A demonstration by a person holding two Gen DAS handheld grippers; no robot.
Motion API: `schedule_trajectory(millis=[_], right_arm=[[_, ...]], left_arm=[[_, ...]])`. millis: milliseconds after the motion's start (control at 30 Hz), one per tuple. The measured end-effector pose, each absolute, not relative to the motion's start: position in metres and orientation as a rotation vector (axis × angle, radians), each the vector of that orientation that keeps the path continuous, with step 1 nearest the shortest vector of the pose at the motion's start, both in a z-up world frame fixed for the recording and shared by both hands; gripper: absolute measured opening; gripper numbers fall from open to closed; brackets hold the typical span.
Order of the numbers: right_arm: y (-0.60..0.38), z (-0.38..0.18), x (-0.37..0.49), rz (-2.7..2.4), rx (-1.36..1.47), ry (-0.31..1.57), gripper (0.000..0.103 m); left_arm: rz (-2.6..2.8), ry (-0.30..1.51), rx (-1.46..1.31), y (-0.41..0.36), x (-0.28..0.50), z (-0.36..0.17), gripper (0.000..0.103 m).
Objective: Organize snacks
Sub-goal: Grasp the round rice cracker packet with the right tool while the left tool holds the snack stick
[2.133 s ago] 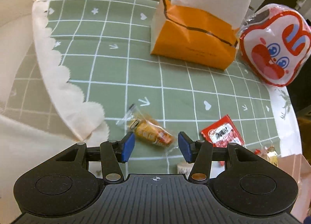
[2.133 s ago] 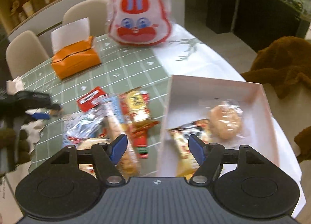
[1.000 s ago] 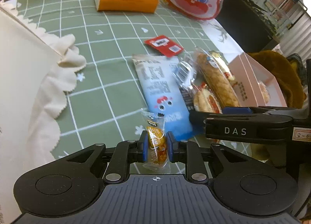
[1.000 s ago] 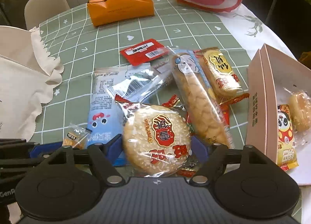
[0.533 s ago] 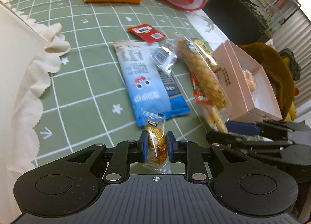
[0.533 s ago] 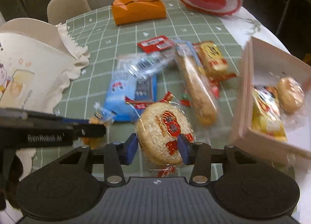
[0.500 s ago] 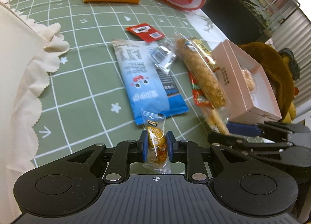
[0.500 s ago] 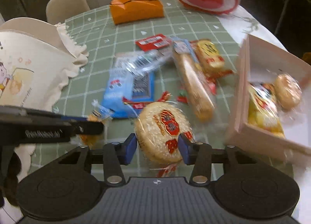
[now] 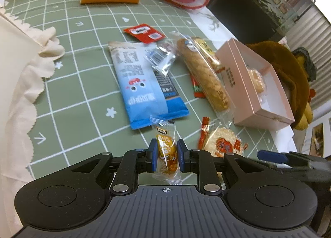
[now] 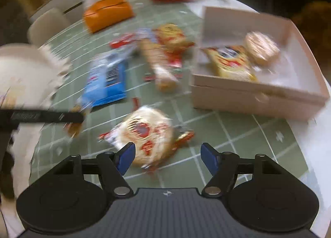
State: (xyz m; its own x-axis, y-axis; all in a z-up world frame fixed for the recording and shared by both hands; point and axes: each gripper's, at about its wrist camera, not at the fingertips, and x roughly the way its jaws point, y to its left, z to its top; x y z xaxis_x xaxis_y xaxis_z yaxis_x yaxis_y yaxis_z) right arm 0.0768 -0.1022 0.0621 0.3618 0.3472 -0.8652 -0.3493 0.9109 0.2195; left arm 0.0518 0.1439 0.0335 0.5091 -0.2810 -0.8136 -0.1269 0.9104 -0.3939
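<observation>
No print reads clearly: the blue snack packet, red sachet and pink box carry illegible characters

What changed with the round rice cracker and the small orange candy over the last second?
The right hand-held gripper had the round rice cracker clamped half a second ago; its jaws have just been opening, and the cracker now lies on the green tablecloth, short of the pink box. The left hand-held gripper stays shut on the small orange candy. The other snacks stayed put.
</observation>
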Motion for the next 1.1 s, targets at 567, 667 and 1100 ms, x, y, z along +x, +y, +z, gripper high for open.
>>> schedule_trajectory(millis=[567, 667, 1100], right_arm=[[-0.033, 0.034, 0.104, 0.394, 0.009, 1.099, 0.088], [-0.041, 0.035, 0.099, 0.430, -0.003, 1.091, 0.088], [-0.124, 0.044, 0.054, 0.311, -0.296, 0.979, 0.088]], left_arm=[[-0.050, 1.034, -0.412, 0.152, 0.044, 0.036, 0.024], [-0.064, 1.040, -0.408, 0.146, 0.043, 0.035, 0.024], [-0.204, 1.035, -0.415, 0.110, 0.052, 0.040, 0.024]])
